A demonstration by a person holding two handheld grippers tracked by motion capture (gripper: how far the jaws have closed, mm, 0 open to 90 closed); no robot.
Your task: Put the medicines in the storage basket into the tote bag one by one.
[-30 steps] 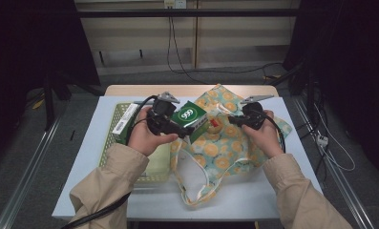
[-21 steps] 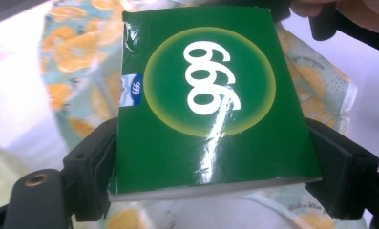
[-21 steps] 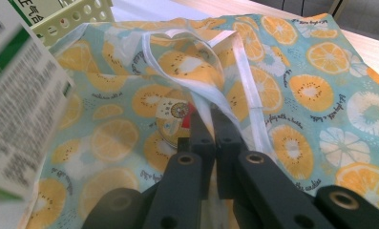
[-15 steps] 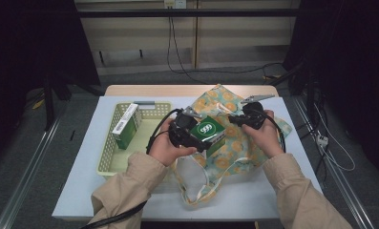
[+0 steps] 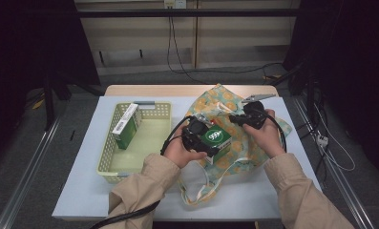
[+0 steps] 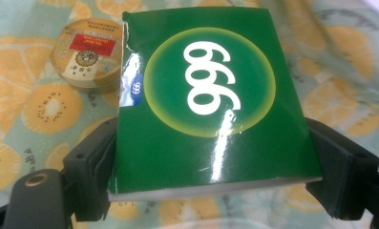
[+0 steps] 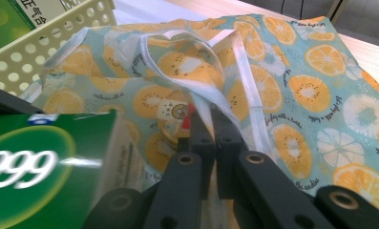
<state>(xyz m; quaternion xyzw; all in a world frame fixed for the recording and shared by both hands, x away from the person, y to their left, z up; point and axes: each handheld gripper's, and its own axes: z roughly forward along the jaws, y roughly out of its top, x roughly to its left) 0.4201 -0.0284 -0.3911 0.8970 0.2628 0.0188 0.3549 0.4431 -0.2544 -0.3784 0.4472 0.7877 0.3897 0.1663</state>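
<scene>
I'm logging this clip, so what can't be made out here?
- Round tin: label print too small, left gripper view; green 999 box covers its edge.
- Right gripper: fruit-print cloth bag hides the fingertips.
- Second green box in cream basket: text too small, high view.

From my feed I see a table with a pale blue-white top and a strip of bare wood along its far edge. Behind it stands a beige panelled wall, with black cables hanging down to a grey floor. Dark curtains close off both sides. Metal rails run along the floor left and right, and a white power strip lies at the right
</scene>
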